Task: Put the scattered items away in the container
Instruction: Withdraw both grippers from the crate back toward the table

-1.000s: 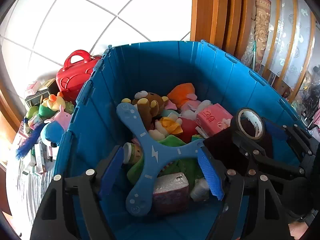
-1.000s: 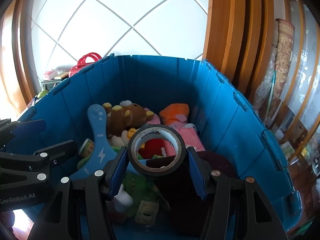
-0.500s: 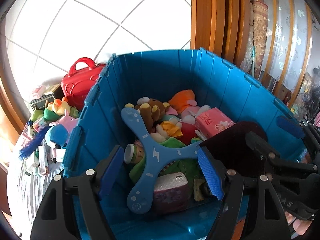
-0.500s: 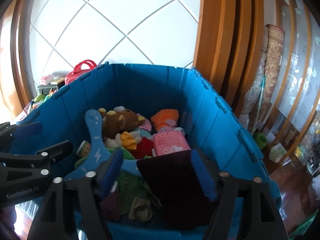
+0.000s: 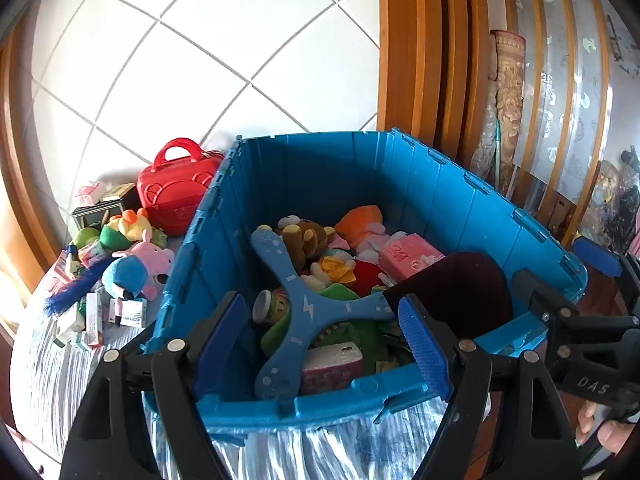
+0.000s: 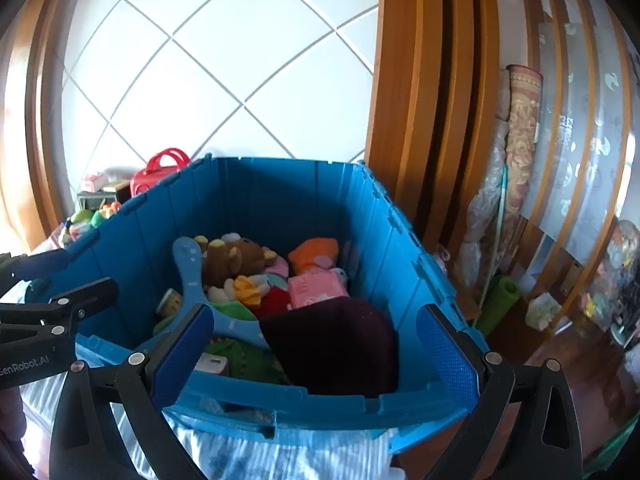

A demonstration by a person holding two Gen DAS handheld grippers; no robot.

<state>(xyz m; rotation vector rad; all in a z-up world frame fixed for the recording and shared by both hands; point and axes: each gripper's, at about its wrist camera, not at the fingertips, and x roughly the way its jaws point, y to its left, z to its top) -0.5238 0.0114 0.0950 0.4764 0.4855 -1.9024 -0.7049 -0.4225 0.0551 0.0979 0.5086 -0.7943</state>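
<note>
The blue bin stands on a striped cloth, holding a blue boomerang, a brown plush bear, a pink tissue pack, an orange plush and a dark maroon item. My left gripper hovers at the bin's near rim, its jaws opening with nothing between them. My right gripper is just short of the same rim. Its jaws are opening wide and hold nothing. No tape roll shows in either view.
Left of the bin on the cloth lie a red bag, a pink pig plush, a blue plush and several small boxes. A tiled wall stands behind. Wooden frames and a rolled rug are on the right.
Both grippers drew back and up from above the bin to its near rim. The right gripper opened and let go of the tape roll, which has dropped out of sight.
</note>
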